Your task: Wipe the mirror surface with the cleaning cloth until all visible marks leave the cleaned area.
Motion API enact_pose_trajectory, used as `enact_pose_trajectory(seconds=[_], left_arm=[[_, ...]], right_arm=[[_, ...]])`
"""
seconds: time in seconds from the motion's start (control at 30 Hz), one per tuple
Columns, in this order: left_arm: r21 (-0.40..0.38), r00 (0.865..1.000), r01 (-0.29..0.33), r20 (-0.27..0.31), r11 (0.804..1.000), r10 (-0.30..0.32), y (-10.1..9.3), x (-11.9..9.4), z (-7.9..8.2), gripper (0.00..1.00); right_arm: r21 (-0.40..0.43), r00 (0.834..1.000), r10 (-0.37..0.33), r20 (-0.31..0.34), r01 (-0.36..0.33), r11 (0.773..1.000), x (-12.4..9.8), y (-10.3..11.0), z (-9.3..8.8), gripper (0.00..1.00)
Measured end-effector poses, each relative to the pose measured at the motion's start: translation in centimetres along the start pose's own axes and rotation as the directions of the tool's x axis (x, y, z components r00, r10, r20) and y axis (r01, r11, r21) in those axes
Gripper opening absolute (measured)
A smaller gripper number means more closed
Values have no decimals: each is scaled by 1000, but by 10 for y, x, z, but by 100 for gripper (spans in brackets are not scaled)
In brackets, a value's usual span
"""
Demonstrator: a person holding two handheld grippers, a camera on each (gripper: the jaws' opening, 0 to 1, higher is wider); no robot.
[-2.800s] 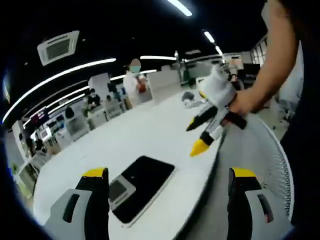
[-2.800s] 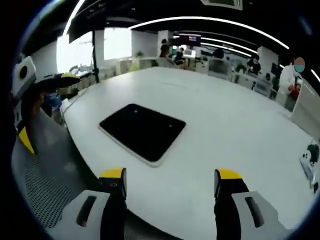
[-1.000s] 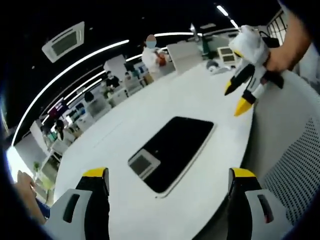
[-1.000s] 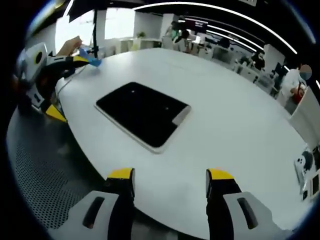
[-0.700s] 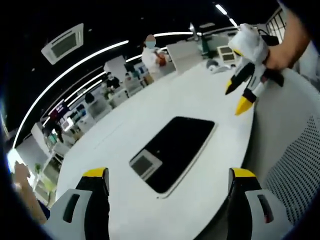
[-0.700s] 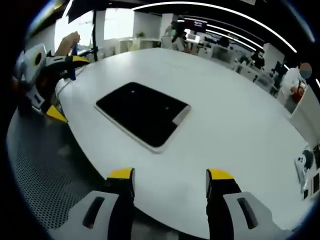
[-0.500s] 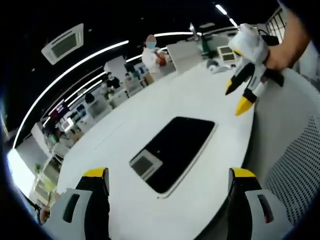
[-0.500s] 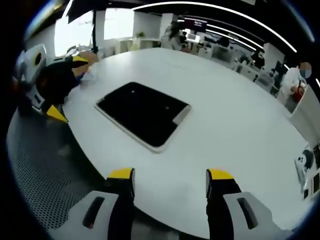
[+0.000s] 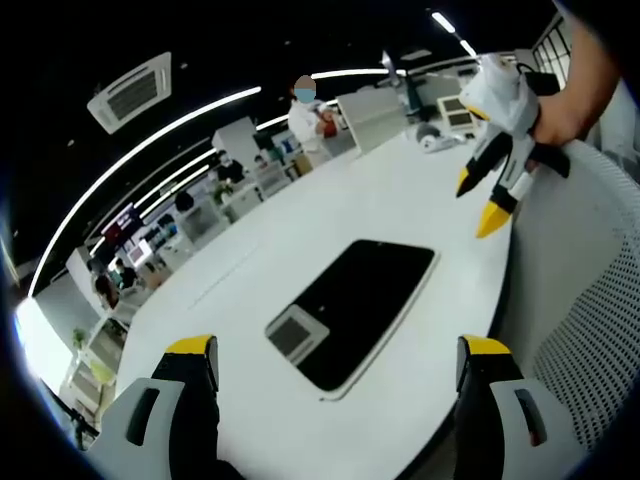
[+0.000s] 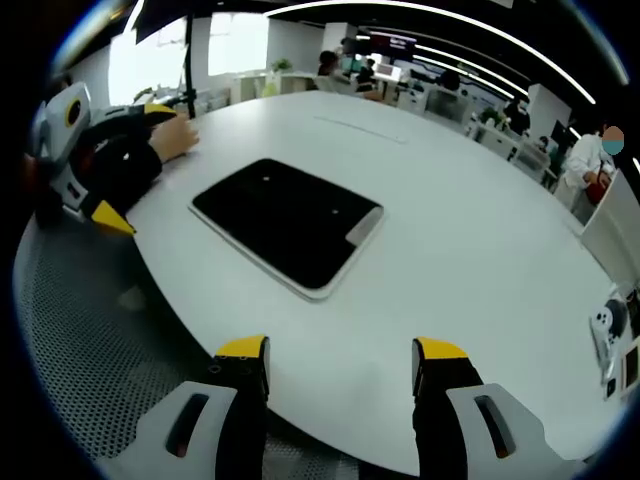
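Two grippers, both held over the near edge of a large white oval table [image 9: 300, 230], neither touching anything. Left gripper view, left to right: background office desks with people, ceiling light strips, then the left gripper [image 9: 335, 385] with yellow-tipped jaws spread wide and nothing between them. The mirror [image 9: 355, 310] lies flat on the table just ahead of those jaws, a dark rectangular slab with a pale rim, reflecting black ceiling; a small grey-white rectangular patch sits at its near-left corner, can't tell if it's a reflection or a mark. Further right and beyond the mirror, the right gripper [image 9: 490, 195] hangs over the table edge, held by a hand [image 9: 560, 115]; its yellow-tipped jaws stand apart, nothing held. A perforated grey surface [image 9: 590, 340] sits to the right of the table edge. Right gripper view, left to right: left gripper [image 10: 115, 165] at far left by the table edge, with a dark sleeve and a hand [image 10: 172, 138] resting on the table beside it; then the mirror [image 10: 288, 225] flat on the table [image 10: 480, 260], well ahead of the right gripper [image 10: 340, 395], whose jaws are wide apart and empty. At the far right table edge, a small white object [image 10: 612, 330], too small to identify. Cannot pick out a cleaning cloth in either view.
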State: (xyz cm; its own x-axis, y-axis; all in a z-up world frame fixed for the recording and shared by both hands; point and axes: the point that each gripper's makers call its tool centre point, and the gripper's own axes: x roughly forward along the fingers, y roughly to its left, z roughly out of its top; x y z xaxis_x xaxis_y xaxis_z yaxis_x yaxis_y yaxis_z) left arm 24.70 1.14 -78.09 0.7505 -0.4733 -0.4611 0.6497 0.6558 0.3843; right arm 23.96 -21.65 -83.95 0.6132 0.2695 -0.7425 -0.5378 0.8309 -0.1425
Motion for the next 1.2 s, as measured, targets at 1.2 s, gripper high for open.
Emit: enact_pose_trajectory(seconds=[1.2], left_arm=[[12, 1000, 3, -18, 1000, -3, -1, 0, -3, 99]], right_arm=[[21, 1000, 3, 15, -3, 1000, -1, 0, 2, 57]])
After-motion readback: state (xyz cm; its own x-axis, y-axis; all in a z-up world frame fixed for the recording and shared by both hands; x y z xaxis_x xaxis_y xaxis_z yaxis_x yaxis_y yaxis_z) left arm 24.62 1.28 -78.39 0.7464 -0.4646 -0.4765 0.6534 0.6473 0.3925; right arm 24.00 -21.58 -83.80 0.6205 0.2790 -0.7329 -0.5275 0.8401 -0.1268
